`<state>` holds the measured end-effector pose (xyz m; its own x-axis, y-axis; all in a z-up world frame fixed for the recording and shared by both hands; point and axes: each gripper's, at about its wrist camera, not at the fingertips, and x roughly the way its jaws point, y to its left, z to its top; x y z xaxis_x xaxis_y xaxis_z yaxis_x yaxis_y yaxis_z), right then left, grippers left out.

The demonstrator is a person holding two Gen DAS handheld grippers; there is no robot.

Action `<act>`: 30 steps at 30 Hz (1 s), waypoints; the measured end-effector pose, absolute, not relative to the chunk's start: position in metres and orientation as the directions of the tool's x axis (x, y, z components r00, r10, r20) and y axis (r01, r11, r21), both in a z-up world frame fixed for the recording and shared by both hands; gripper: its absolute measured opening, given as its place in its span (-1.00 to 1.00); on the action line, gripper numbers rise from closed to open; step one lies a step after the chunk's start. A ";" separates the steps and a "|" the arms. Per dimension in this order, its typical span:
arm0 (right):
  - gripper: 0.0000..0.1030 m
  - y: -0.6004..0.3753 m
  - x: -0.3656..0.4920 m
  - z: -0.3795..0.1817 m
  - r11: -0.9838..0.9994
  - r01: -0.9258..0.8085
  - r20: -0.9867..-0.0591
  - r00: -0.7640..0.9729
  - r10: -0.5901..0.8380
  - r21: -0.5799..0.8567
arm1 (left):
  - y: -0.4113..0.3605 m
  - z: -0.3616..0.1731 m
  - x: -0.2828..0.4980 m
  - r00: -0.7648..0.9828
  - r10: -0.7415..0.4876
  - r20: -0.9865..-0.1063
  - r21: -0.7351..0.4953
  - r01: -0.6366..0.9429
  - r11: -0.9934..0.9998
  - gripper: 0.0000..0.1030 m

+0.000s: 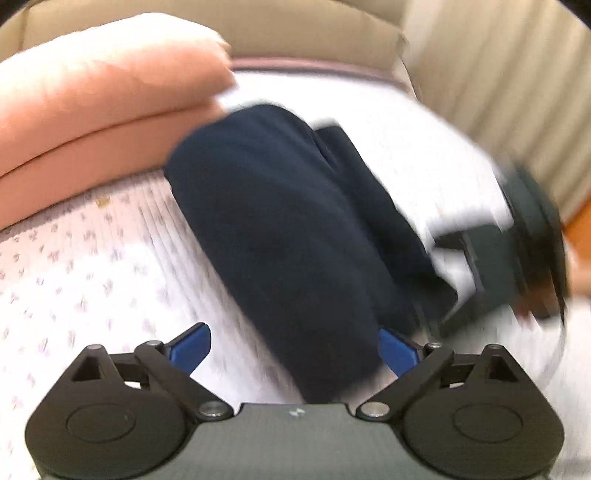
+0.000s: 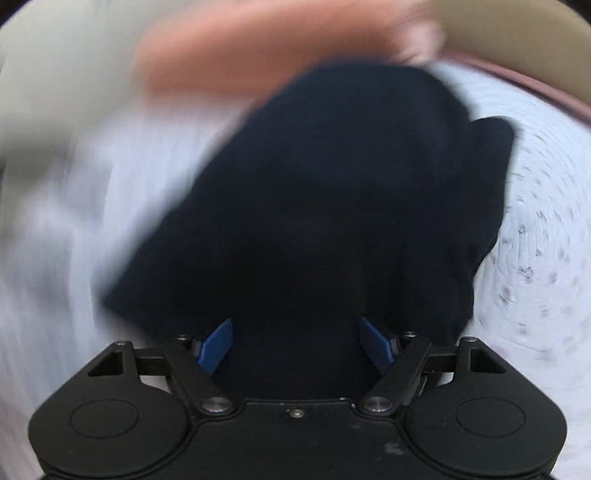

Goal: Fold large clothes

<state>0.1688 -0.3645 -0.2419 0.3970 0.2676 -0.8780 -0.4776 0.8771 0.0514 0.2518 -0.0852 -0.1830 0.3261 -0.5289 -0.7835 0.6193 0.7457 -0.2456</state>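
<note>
Bedsheet (image 1: 92, 258), pale with small printed sprigs, carries the folded navy garment (image 1: 280, 229) beside a peach duvet (image 1: 92, 99). Left tongs (image 1: 295, 350) and right tongs (image 2: 295, 347) stand wide apart, gripping nothing. A careless sweep could snag and undo the fold. No writing is legible.

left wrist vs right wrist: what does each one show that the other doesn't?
Left wrist only: the right gripper at the right edge, blurred, beside the dark garment; pale curtains and a strip of orange floor beyond the bed.

Right wrist only: nothing distinct. The garment fills most of the frame, and the left gripper is not in it.

Both: the dark navy garment lying folded on the white flowered sheet, the peach bedding behind it, the beige headboard, and each camera's own blue fingers spread wide, gripping nothing.
</note>
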 end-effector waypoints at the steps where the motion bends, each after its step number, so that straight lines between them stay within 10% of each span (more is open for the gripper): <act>1: 0.74 -0.358 0.163 -0.239 0.845 -0.534 -0.901 0.372 0.226 -0.008 | -0.090 -0.189 0.267 0.301 -0.543 -0.784 -0.280 0.609 0.742 0.89; 5: 0.76 -0.378 0.185 -0.187 0.895 -0.429 -0.844 0.428 0.323 0.125 | -0.107 -0.231 0.308 0.155 -0.605 -0.781 -0.440 0.551 0.709 0.97; 10: 0.93 -0.415 0.258 -0.158 0.901 -0.155 -0.649 0.645 0.402 0.404 | -0.130 -0.262 0.287 0.068 -0.538 -0.840 -0.357 0.677 0.644 0.94; 24: 0.98 -0.419 0.390 -0.253 0.915 0.037 -0.663 0.701 0.263 0.402 | -0.124 -0.262 0.271 0.099 -0.576 -0.811 -0.332 0.734 0.593 0.93; 28: 0.97 -0.462 0.380 -0.257 0.963 0.161 -0.781 0.621 0.072 0.216 | -0.101 -0.247 0.272 0.014 -0.598 -0.801 -0.425 0.690 0.586 0.91; 30: 0.97 -0.494 0.351 -0.247 0.921 0.154 -0.749 0.636 0.184 0.357 | -0.085 -0.230 0.274 -0.018 -0.643 -0.766 -0.499 0.647 0.577 0.92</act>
